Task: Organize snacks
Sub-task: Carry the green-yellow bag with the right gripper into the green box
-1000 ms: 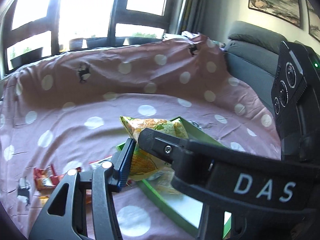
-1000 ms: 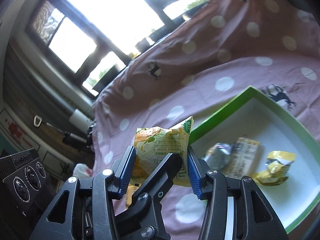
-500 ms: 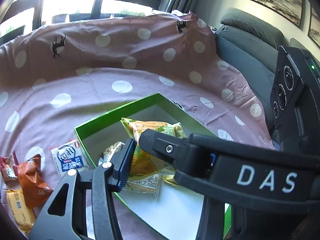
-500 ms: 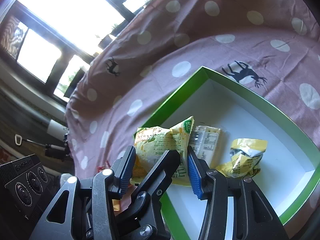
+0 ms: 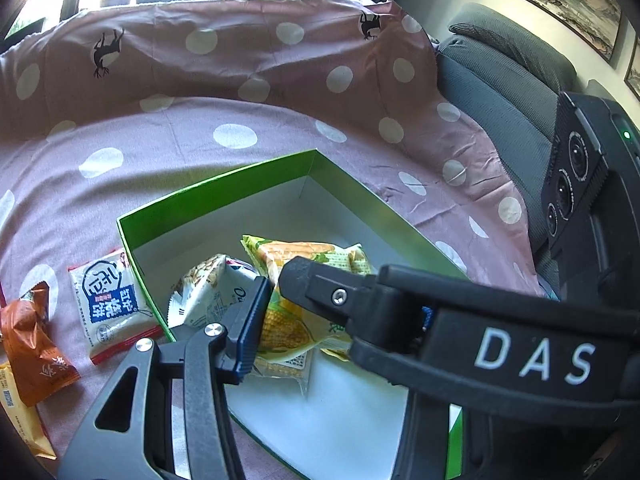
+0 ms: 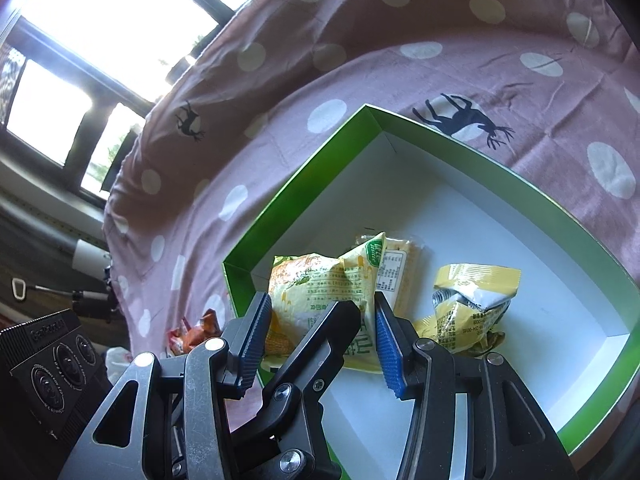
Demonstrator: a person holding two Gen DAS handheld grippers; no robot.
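A yellow corn snack packet (image 5: pixel 298 322) (image 6: pixel 320 296) hangs over the open green box (image 5: pixel 224 182) (image 6: pixel 500 168). Both my grippers close on it: the left gripper (image 5: pixel 276 312) grips it with the right gripper's finger crossing in front, and the right gripper (image 6: pixel 320 332) has its blue pads on either side of the packet. Inside the box lie a white packet (image 5: pixel 204 290), a flat beige packet (image 6: pixel 400 264) and a crumpled yellow packet (image 6: pixel 472 300).
Loose snacks lie on the pink polka-dot cloth left of the box: a white and blue packet (image 5: pixel 110 300), an orange packet (image 5: pixel 34 344) and a yellow one (image 5: pixel 16 412). A grey sofa back (image 5: pixel 500 92) rises at the right.
Both grippers have carried the corn packet from beside the box to over its inside and lower. The box now fills more of both views.
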